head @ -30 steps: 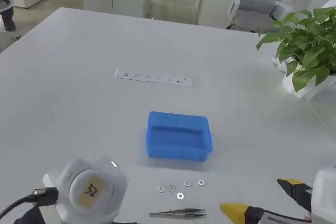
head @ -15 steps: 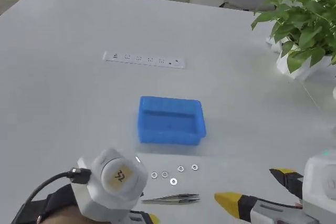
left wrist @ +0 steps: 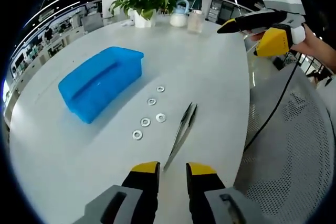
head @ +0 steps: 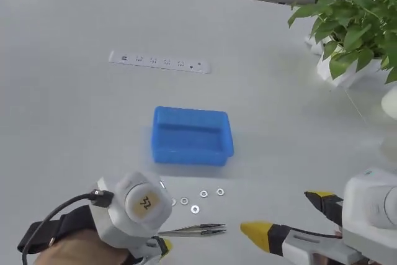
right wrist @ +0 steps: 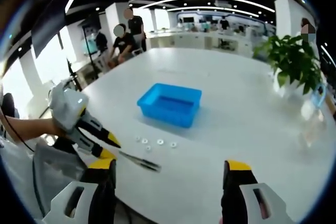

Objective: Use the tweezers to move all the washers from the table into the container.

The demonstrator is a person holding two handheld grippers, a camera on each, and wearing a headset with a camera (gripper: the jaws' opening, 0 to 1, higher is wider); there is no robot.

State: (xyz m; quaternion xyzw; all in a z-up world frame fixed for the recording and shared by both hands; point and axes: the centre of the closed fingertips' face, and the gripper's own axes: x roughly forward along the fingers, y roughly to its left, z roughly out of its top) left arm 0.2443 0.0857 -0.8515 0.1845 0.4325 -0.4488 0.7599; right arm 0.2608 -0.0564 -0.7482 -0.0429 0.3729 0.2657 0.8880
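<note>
Several small metal washers (head: 195, 209) lie on the white table in front of the blue container (head: 192, 136). The tweezers (head: 192, 230) lie flat just nearer than the washers. My left gripper (left wrist: 173, 169) is low over the table with its jaws a narrow gap apart, and the near end of the tweezers (left wrist: 178, 135) reaches just in front of that gap, not gripped. In the head view the left gripper (head: 162, 246) is at the bottom left. My right gripper (right wrist: 173, 165) hovers wide open and holds nothing, to the right of the tweezers (right wrist: 139, 161); its yellow fingertips (head: 254, 231) show bottom right.
A white power strip (head: 160, 62) lies beyond the container. A potted plant (head: 353, 17) stands at the far right, with a jug and glass beside it. The table edge runs close behind the tweezers. People stand beyond the table (right wrist: 126, 35).
My left gripper has moved right, closer to the handle end of the tweezers. The head camera has tilted, so the whole scene sits higher and further left. Washers, tweezers and container have not moved.
</note>
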